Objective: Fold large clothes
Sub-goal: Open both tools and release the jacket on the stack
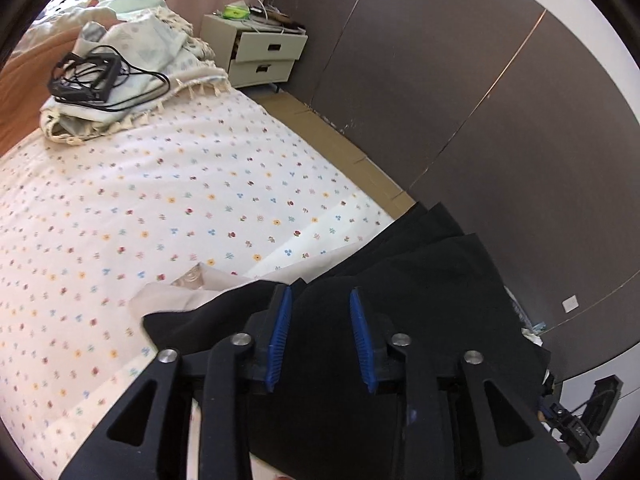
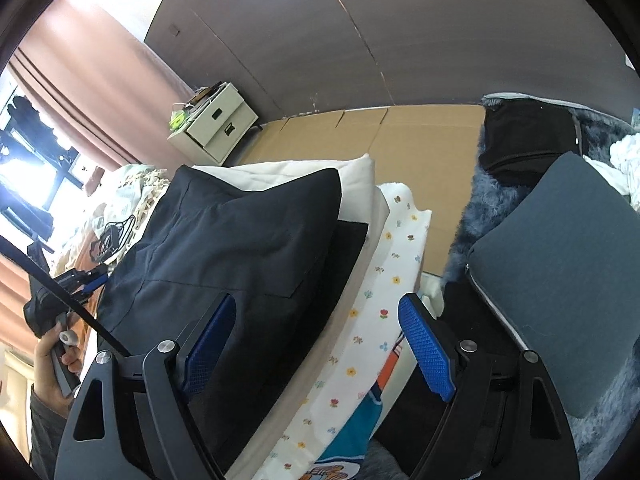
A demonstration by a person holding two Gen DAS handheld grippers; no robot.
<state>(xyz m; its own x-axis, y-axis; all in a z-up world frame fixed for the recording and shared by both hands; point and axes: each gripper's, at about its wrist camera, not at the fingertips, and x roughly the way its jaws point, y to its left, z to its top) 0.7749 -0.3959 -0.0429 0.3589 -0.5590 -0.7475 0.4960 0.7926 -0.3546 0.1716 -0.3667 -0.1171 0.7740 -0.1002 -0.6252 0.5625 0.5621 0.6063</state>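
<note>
Your dark garment point(image 2: 240, 240) lies folded on the bed point(image 1: 160, 200), close to its far edge, with a pale cloth point(image 2: 356, 176) under it and the floral sheet point(image 2: 384, 280) showing beside it. Your left tongs point(image 1: 320, 332) hover over the black fabric with the blue pads point(image 1: 282, 328) a moderate gap apart and nothing pinched between them; your right tongs point(image 2: 316, 344) stand wide open, one finger over the garment's corner and the other out past the bed edge. The main risk is the grab — black on black hides the layers, so if you close on the top ply only, the fold will peel open as you lift. Close too deep and you may catch the pale cloth or the sheet and drag them along. The garment sits near the edge, beside the cardboard point(image 2: 400, 140) on the floor, so a sideways pull could slide it off. Uneven lifting between your two hands would skew the crease — move both together. The cabled device point(image 1: 84, 76) on the blanket is well apart, and no hazard.
</note>
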